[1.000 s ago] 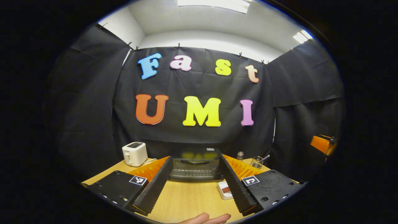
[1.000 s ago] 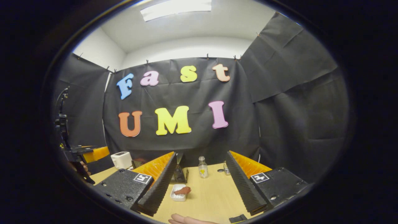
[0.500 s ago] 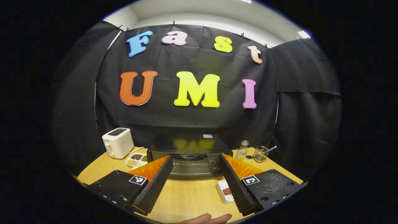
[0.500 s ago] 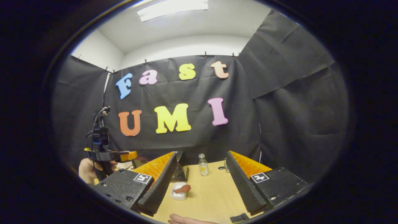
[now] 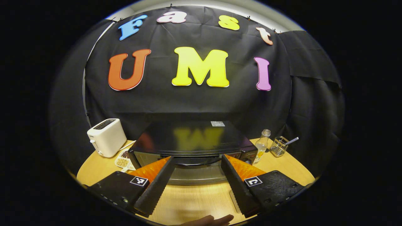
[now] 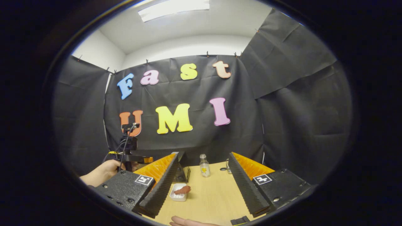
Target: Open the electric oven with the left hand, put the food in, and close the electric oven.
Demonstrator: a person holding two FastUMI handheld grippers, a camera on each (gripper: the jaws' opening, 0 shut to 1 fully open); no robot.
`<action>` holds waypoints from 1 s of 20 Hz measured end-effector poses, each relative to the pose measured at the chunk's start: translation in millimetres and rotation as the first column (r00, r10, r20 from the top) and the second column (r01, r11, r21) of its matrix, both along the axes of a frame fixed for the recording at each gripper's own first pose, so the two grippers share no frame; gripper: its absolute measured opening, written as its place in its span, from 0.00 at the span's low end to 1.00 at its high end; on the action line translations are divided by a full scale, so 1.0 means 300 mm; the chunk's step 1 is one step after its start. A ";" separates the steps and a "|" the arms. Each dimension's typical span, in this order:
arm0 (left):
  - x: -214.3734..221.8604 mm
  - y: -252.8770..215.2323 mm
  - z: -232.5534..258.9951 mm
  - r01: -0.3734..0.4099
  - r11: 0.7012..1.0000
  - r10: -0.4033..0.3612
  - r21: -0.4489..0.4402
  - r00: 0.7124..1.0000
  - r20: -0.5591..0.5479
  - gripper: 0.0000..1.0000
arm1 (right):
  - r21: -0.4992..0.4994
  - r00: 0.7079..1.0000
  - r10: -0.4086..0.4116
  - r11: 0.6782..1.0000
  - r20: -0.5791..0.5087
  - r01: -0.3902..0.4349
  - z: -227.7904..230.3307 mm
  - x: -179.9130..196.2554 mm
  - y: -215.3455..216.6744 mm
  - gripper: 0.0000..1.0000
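Observation:
The black electric oven (image 5: 191, 139) stands close ahead in the left gripper view, its glass door shut. My left gripper (image 5: 197, 157) is open, with its fingertips on either side of the door handle (image 5: 196, 162), apart from it. In the right gripper view a reddish-brown piece of food (image 6: 183, 189) lies on a small white dish (image 6: 175, 197) beside the oven's corner (image 6: 183, 173). My right gripper (image 6: 203, 155) is open above the table with nothing between its fingers. Farther left there, a hand (image 6: 100, 171) holds the left gripper (image 6: 133, 157).
On the wooden table (image 5: 188, 204), a white toaster (image 5: 106, 136) and a divided dish of seeds (image 5: 123, 161) stand left of the oven. A small bottle (image 5: 260, 147) and a wire basket with a spoon (image 5: 279, 147) stand to its right. Black cloth walls close the booth.
My left gripper has moved forward and down toward the oven, which now looks much larger. In the right gripper view it has travelled right toward the oven. The right gripper has barely moved.

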State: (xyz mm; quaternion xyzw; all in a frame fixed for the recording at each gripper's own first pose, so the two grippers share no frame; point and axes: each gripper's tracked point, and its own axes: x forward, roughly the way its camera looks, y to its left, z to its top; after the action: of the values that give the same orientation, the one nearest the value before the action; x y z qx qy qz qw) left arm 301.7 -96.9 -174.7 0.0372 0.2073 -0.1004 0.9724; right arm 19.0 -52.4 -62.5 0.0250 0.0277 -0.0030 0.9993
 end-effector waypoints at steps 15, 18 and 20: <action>0.124 0.047 -0.059 -0.057 0.997 0.058 0.044 0.998 -0.021 0.98 | 0.030 0.998 0.003 1.000 -0.057 -0.002 -0.080 0.031 -0.040 0.96; 0.114 0.050 -0.064 -0.057 0.997 0.058 0.046 0.998 -0.029 0.99 | 0.016 0.998 0.003 1.000 -0.062 -0.002 -0.071 0.020 -0.040 0.96; 0.096 0.052 -0.066 -0.054 0.997 0.056 0.049 0.998 -0.036 0.99 | 0.005 0.999 -0.005 1.000 -0.046 0.005 -0.051 0.010 -0.039 1.00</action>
State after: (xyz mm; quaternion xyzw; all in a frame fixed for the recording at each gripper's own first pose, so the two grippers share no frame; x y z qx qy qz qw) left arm 330.6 -81.4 -194.5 0.0527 0.2289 -0.0695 0.9695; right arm 22.0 -64.1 -77.7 0.0277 0.0506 -0.0061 0.9983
